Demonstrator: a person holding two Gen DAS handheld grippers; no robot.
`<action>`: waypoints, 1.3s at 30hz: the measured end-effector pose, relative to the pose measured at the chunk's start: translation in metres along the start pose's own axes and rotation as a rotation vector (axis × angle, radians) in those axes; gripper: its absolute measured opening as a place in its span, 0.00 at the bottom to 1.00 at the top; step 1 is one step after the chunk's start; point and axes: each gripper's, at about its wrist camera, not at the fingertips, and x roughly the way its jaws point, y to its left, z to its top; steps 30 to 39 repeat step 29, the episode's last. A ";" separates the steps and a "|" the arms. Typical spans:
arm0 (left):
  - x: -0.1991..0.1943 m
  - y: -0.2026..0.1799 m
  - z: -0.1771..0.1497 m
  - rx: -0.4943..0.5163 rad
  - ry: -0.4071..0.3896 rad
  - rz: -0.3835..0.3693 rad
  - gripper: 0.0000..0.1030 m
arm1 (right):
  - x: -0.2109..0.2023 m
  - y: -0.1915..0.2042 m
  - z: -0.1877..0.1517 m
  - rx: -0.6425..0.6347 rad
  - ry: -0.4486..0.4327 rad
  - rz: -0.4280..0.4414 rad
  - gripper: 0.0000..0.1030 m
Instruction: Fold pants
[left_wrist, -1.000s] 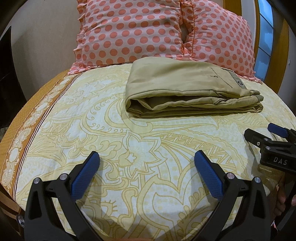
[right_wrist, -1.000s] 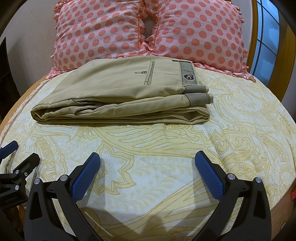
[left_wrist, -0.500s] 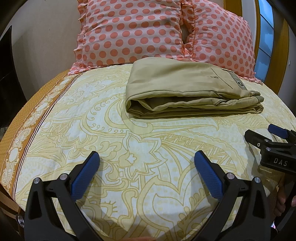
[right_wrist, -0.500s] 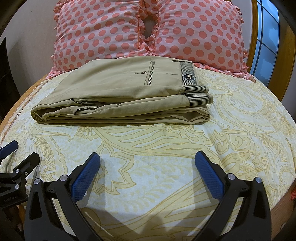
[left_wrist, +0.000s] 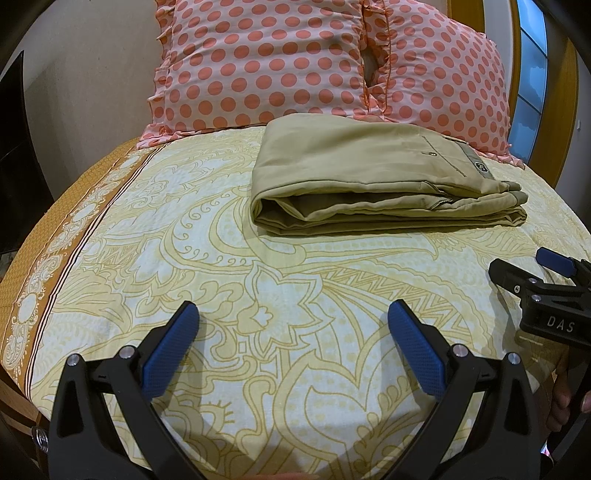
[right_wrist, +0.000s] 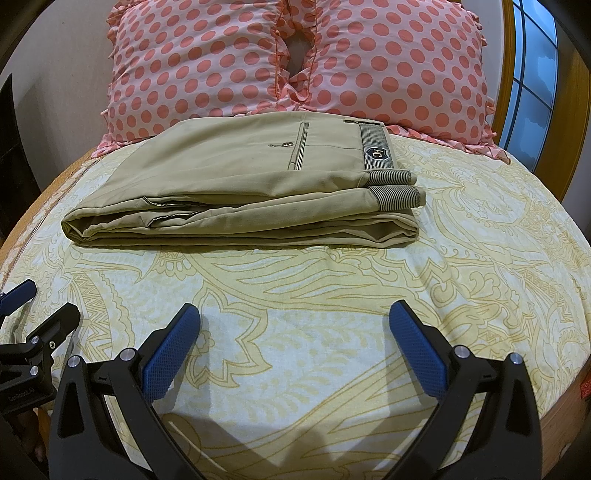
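Note:
Khaki pants lie folded in a flat stack on the bed, waistband to the right; they also show in the right wrist view. My left gripper is open and empty, low over the sheet, well short of the pants. My right gripper is open and empty, also short of the pants. The right gripper shows at the right edge of the left wrist view. The left gripper shows at the left edge of the right wrist view.
A yellow patterned bedsheet covers the bed. Two pink polka-dot pillows stand behind the pants against the wall. A window with a wooden frame is at the right. The bed's left edge has a brown border.
The left wrist view has shifted slightly, so the pants sit a little lower and further right. The right gripper and the pants have not moved.

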 end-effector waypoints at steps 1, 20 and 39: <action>0.000 0.000 0.000 0.000 0.000 0.000 0.98 | 0.000 0.000 0.000 0.000 0.000 0.000 0.99; 0.000 0.001 0.000 0.002 0.000 -0.002 0.98 | 0.000 0.000 0.000 0.000 0.000 0.000 0.99; 0.001 0.003 0.000 0.007 -0.004 -0.007 0.98 | 0.000 0.000 0.000 0.000 0.000 0.000 0.99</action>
